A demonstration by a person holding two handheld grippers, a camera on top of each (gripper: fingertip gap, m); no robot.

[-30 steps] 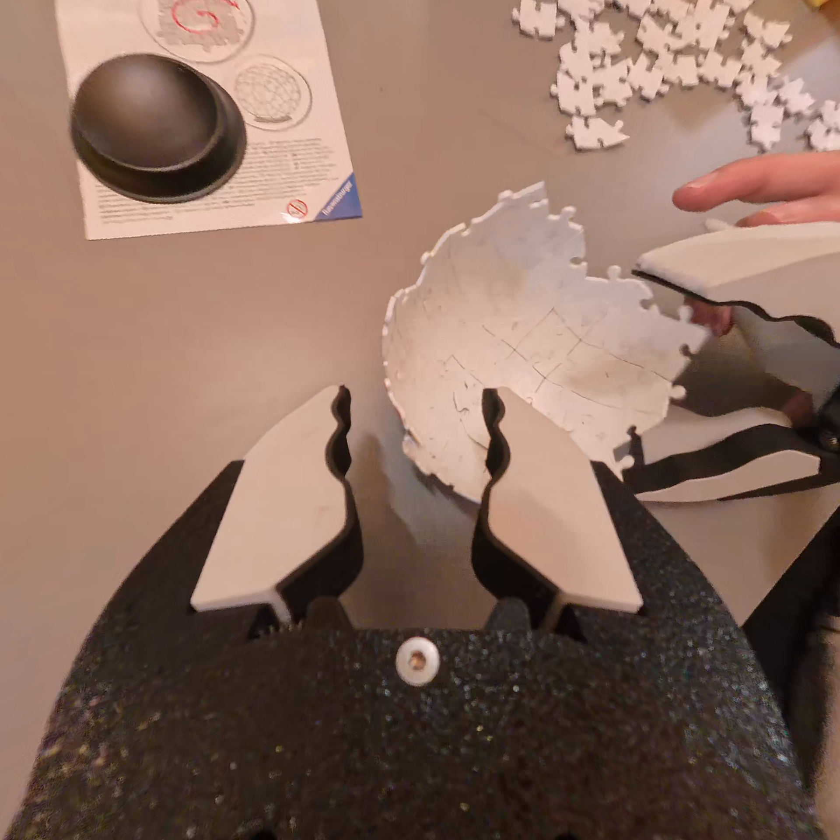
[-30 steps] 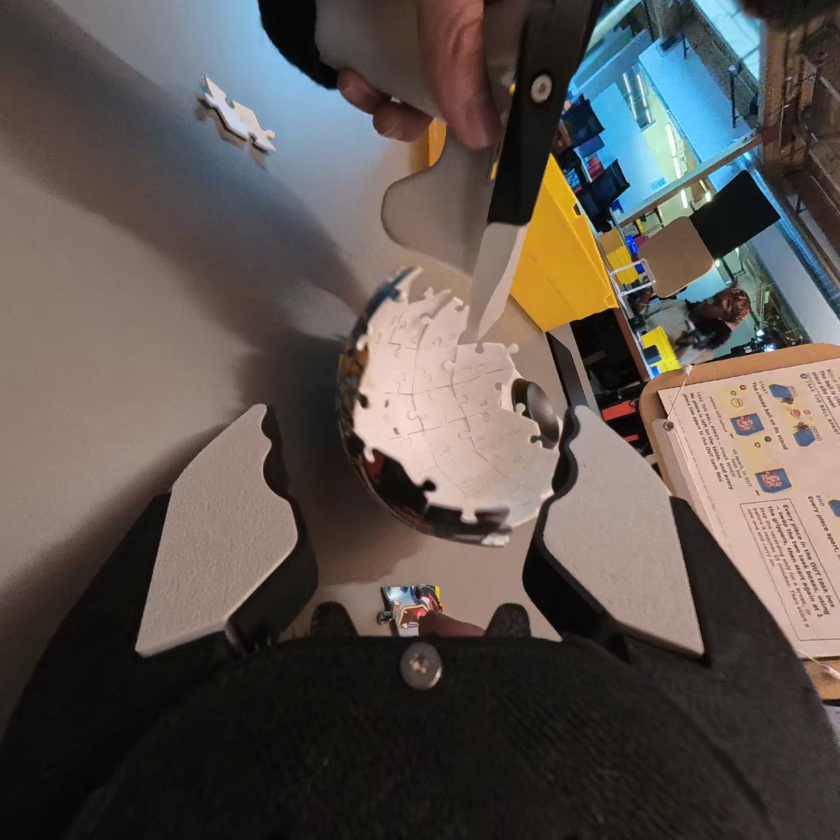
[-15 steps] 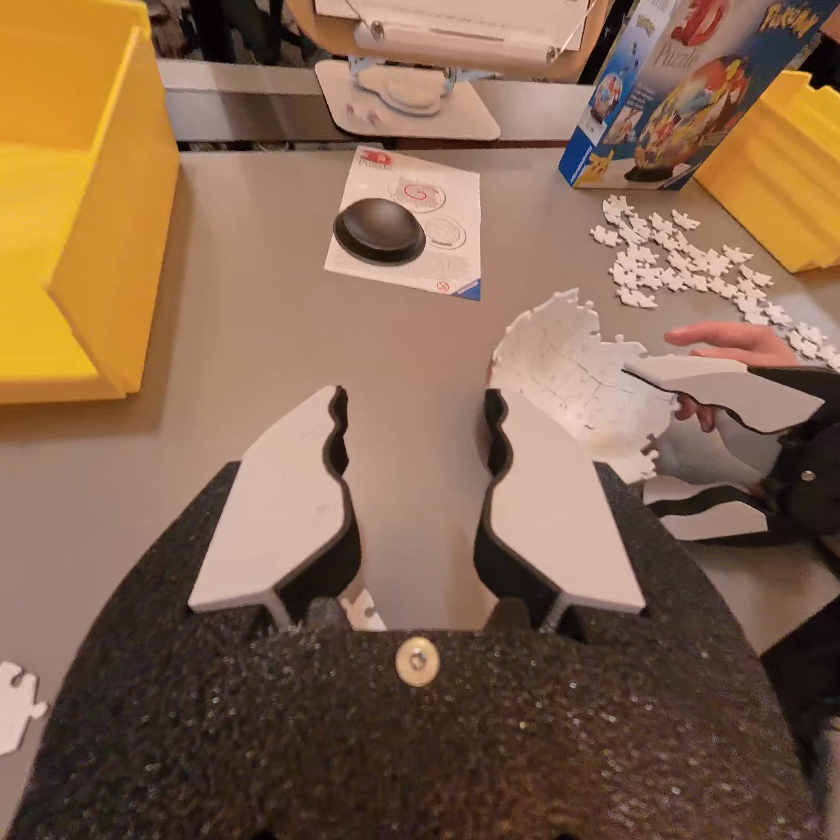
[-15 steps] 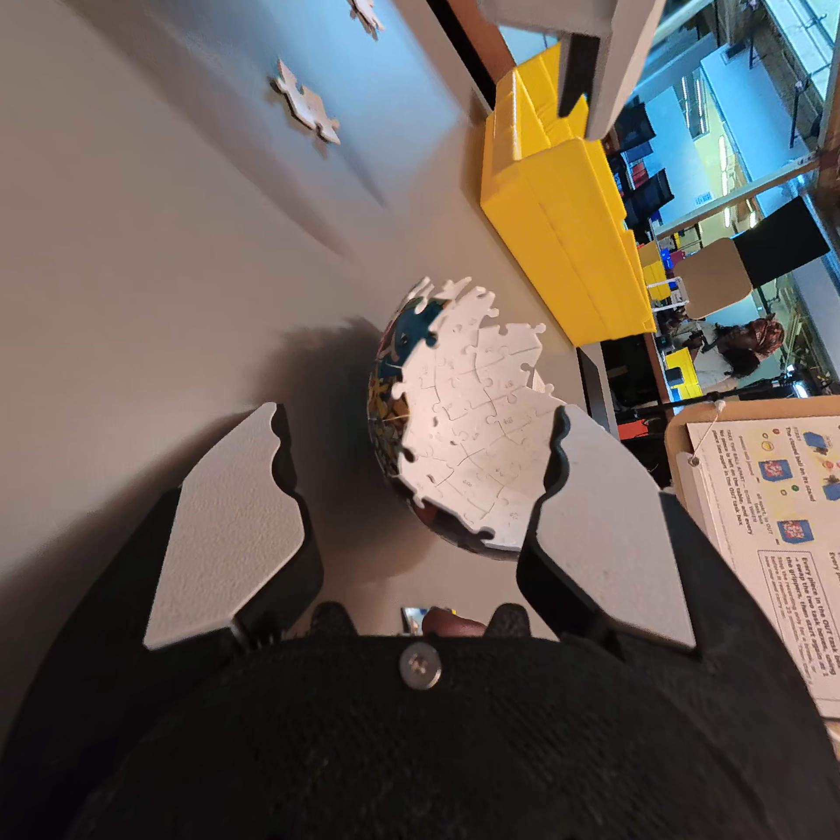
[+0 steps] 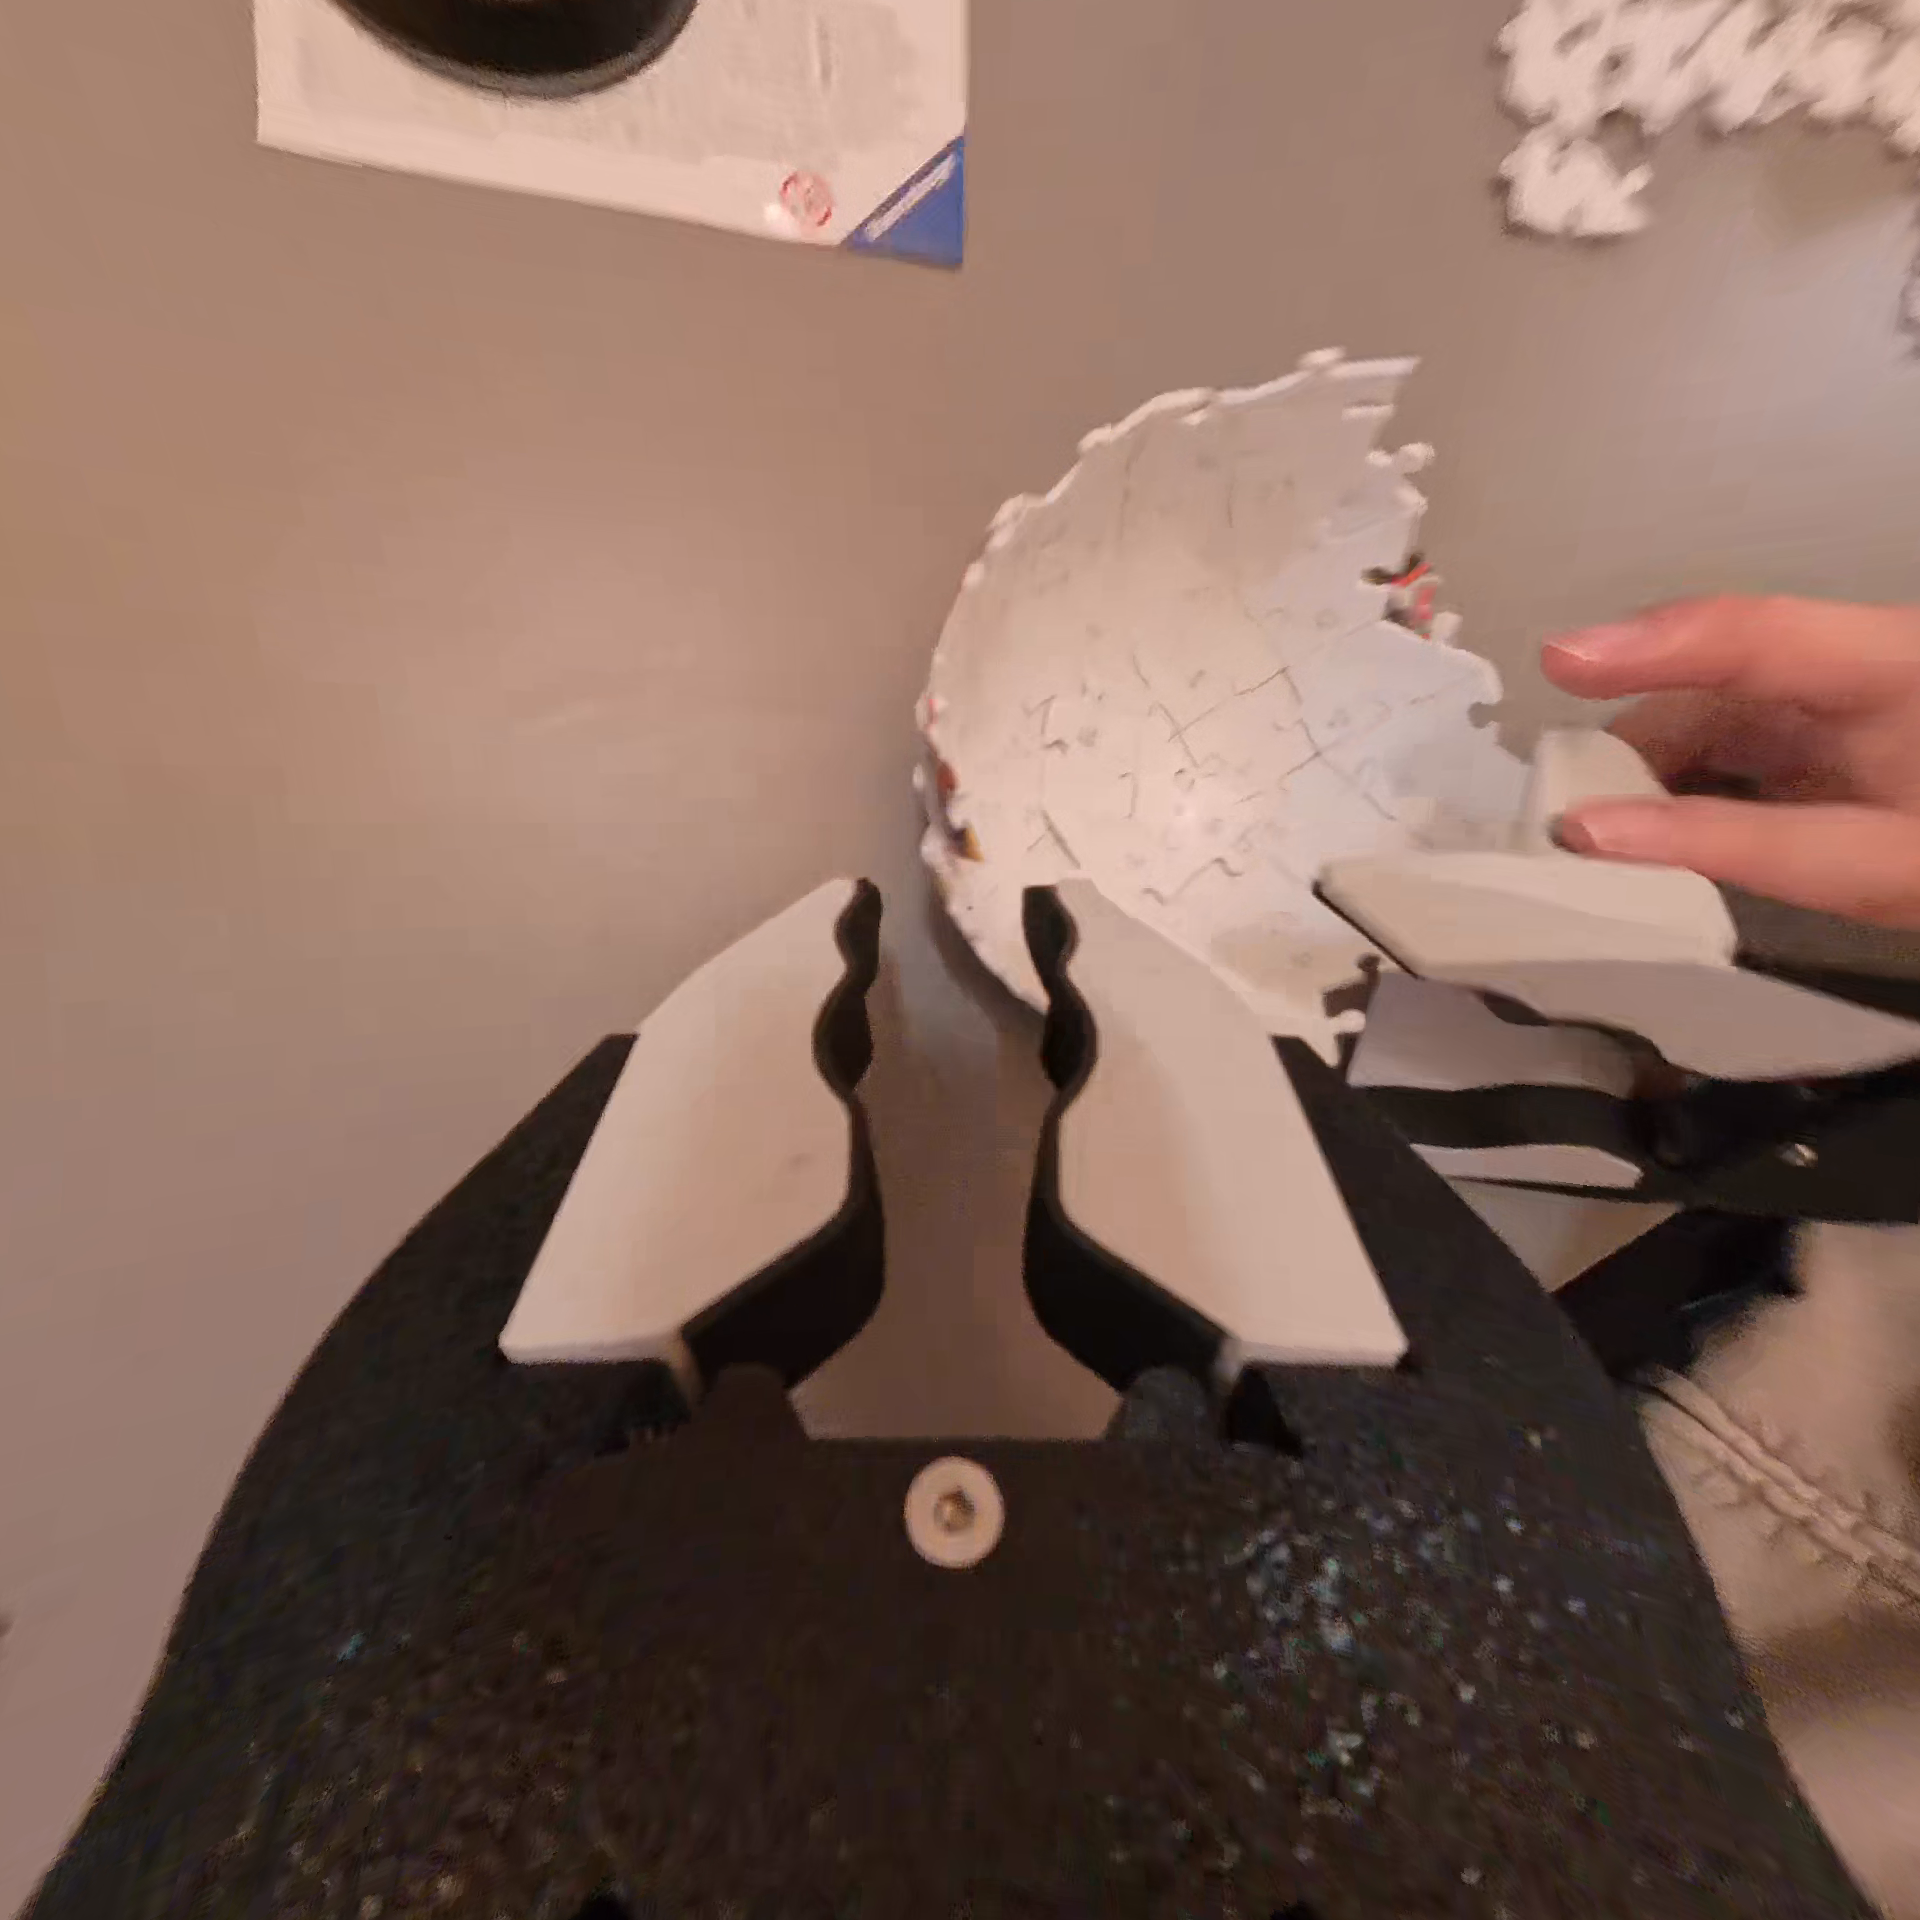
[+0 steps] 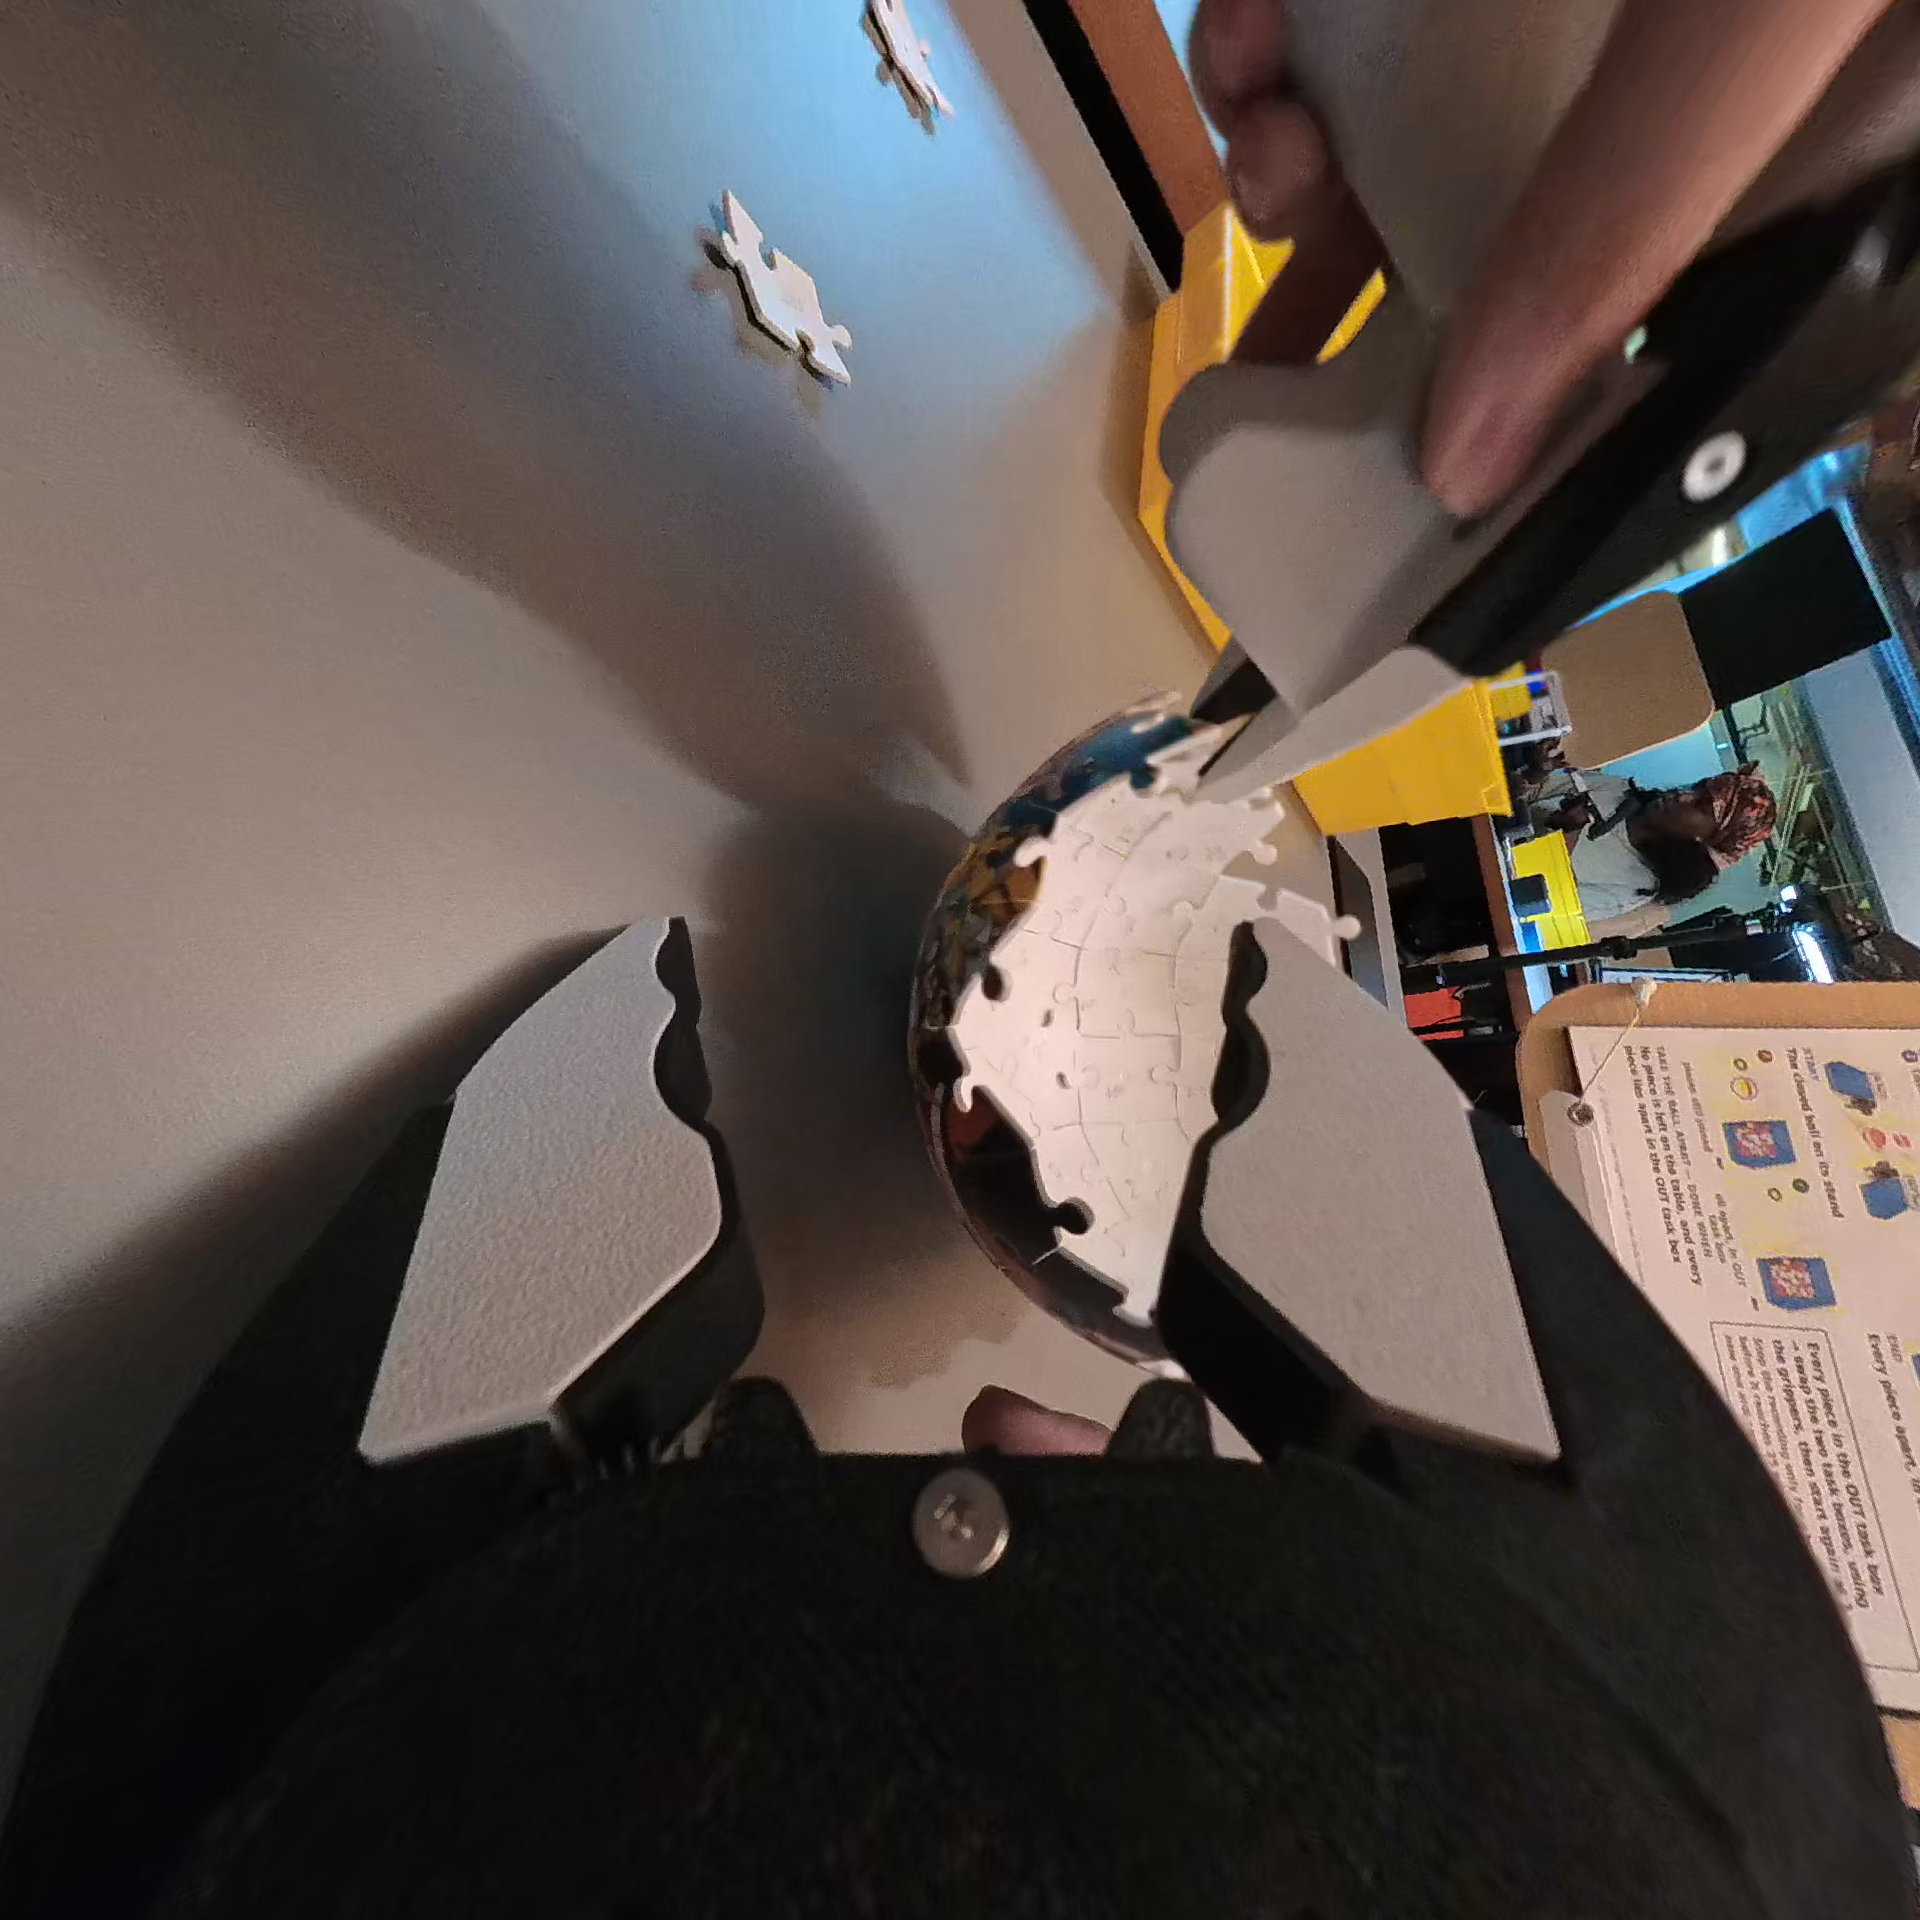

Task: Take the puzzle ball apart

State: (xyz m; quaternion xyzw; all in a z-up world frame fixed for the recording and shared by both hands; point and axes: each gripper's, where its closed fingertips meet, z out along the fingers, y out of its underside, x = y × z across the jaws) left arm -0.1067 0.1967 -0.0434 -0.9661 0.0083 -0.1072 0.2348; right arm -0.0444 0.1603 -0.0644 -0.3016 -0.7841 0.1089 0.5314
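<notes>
The puzzle ball is down to a partial shell [image 5: 1195,727], white inside and coloured outside, lying on the grey table. It also shows in the right wrist view [image 6: 1091,1039]. My left gripper [image 5: 951,909] has its jaws a narrow gap apart, with the tips at the shell's near-left rim. In the right wrist view the left gripper [image 6: 1221,769] straddles the far rim. My right gripper [image 6: 961,935] is wide open, with one finger inside the shell and the other outside it. In the left wrist view the right gripper [image 5: 1455,977] sits at the shell's right edge.
A black stand [image 5: 520,42] sits on a printed sheet [image 5: 727,135] at the back left. A pile of white loose pieces [image 5: 1662,83] lies at the back right. A hand [image 5: 1745,790] holds the right gripper. Loose pieces [image 6: 790,291], a yellow bin [image 6: 1205,312] and a clipboard [image 6: 1714,1247] lie beyond.
My left gripper swung up and away, then came back down to the shell's rim, and its jaws narrowed. The right gripper stayed around the shell's edge and closed slightly.
</notes>
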